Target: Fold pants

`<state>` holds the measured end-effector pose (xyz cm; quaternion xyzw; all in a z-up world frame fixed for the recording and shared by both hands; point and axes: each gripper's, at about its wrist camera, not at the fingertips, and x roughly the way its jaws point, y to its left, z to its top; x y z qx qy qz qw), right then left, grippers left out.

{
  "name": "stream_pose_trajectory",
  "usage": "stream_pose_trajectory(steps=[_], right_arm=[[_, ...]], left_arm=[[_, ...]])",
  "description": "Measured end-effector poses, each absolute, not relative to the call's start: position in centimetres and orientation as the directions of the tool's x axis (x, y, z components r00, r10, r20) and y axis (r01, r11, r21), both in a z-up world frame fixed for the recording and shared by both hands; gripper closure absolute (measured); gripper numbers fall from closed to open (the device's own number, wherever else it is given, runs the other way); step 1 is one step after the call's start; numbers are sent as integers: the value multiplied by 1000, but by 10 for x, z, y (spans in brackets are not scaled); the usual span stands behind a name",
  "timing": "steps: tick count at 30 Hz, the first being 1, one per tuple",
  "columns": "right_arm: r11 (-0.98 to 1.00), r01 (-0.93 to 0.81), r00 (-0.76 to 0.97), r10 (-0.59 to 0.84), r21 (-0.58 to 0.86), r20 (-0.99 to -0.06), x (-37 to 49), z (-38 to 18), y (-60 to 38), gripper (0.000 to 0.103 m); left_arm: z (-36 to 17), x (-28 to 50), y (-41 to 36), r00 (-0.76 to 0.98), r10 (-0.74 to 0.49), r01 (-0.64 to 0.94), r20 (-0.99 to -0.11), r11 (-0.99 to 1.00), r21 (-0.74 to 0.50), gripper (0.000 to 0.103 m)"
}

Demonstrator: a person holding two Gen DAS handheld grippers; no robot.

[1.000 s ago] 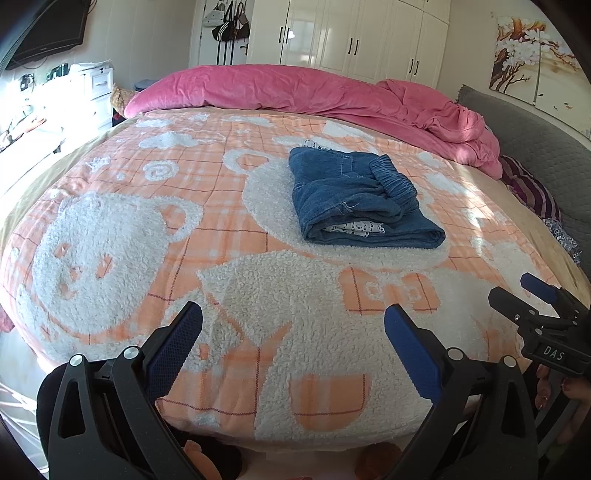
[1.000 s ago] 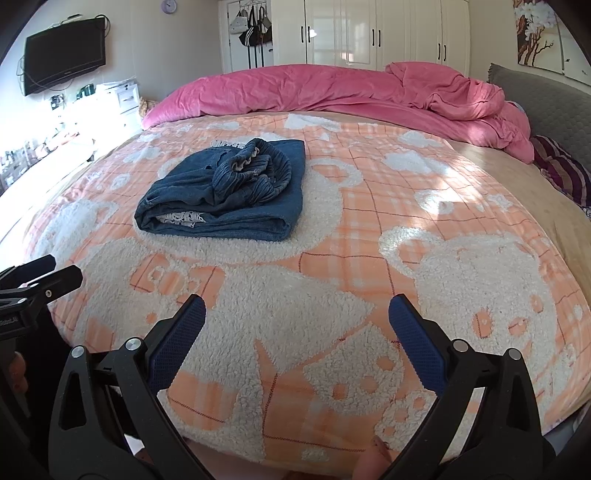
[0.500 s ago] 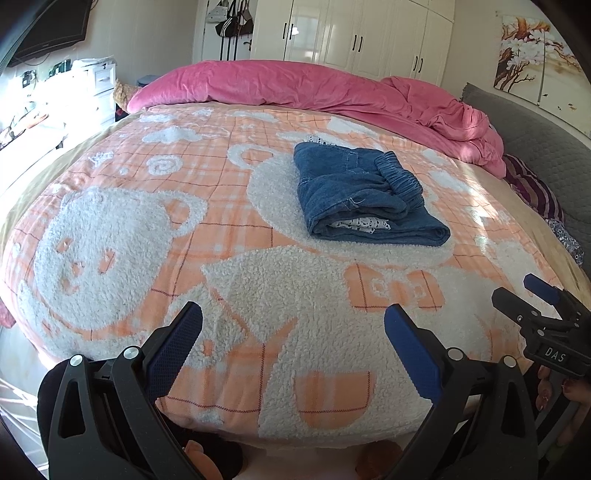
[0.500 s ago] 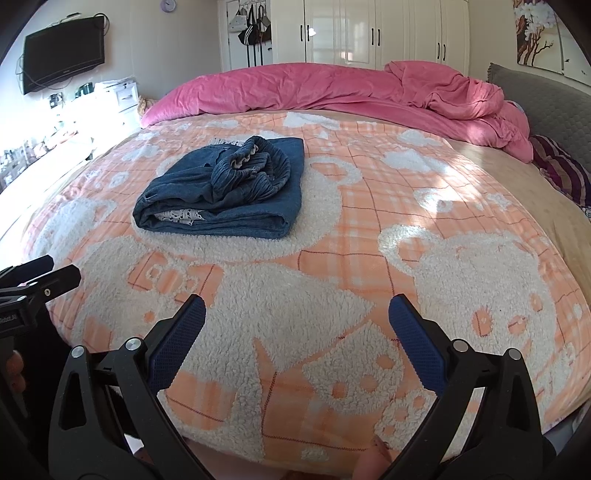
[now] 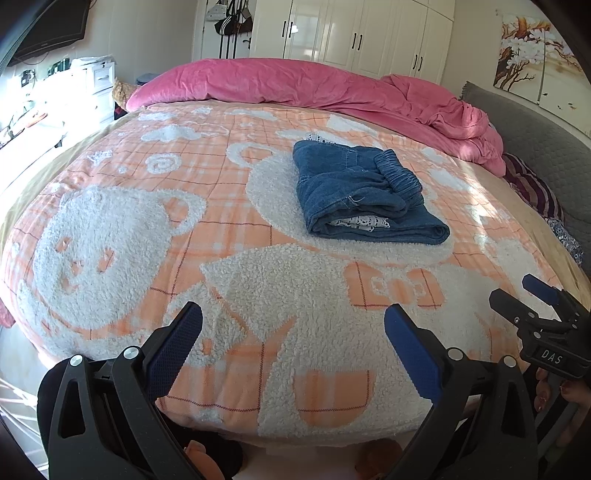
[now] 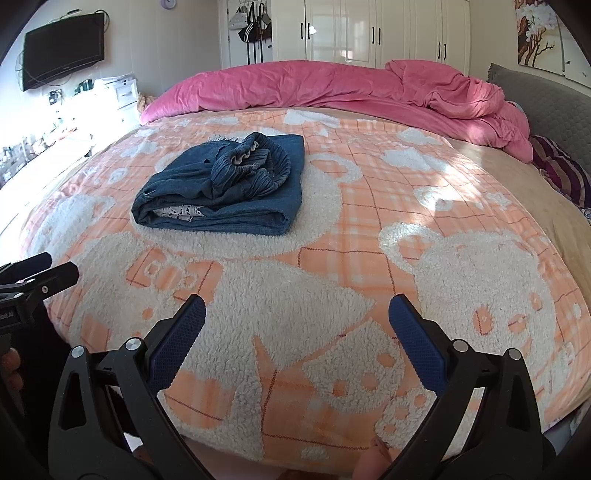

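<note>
Pants (image 5: 364, 194), blue denim, lie folded into a compact bundle on the orange-and-white fleece blanket (image 5: 236, 280), well ahead of both sets of fingers and touched by neither. In the left wrist view the bundle sits beyond the tips and nearer the right-hand finger; in the right wrist view the same pants (image 6: 225, 188) sit beyond and toward the left-hand finger. The gathered elastic waistband lies on top of the bundle, and a strip of white patterned lining shows at the open near edge between the denim layers. Left gripper (image 5: 293, 325): fingers spread wide, blue pads apart, nothing between them, held above the near edge of the blanket. Right gripper (image 6: 297, 314): fingers likewise spread wide and empty, over the same near edge. Each gripper appears at the margin of the other's view, to the outside of the finger on that side. Beyond the pants, far past the fingertips, a pink duvet (image 5: 314, 88) is bunched along the far side of the bed, with white wardrobes (image 5: 354, 33) behind it.
</note>
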<state>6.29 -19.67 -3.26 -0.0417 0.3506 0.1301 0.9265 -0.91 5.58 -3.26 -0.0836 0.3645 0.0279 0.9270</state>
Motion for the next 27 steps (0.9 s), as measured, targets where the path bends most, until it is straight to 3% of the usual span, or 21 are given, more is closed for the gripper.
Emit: stream_pose_trajectory(steps=[13, 18, 22, 27], right_arm=[[964, -266, 704, 202, 11, -681, 69, -41, -199, 9], [974, -223, 694, 179, 29, -698, 85, -43, -216, 9], [993, -82, 701, 120, 89, -703, 118, -31, -274, 9], [981, 191, 652, -105, 28, -751, 190, -30, -394, 9]], left_arm=[[-37, 0, 61, 701, 25, -139, -713, 985, -102, 4], [-27, 10, 82, 732, -37, -99, -680, 982, -160, 4], [-24, 57, 143, 674, 52, -207, -737, 971, -121, 4], [-34, 127, 249, 570, 252, -397, -782, 918, 6, 4]])
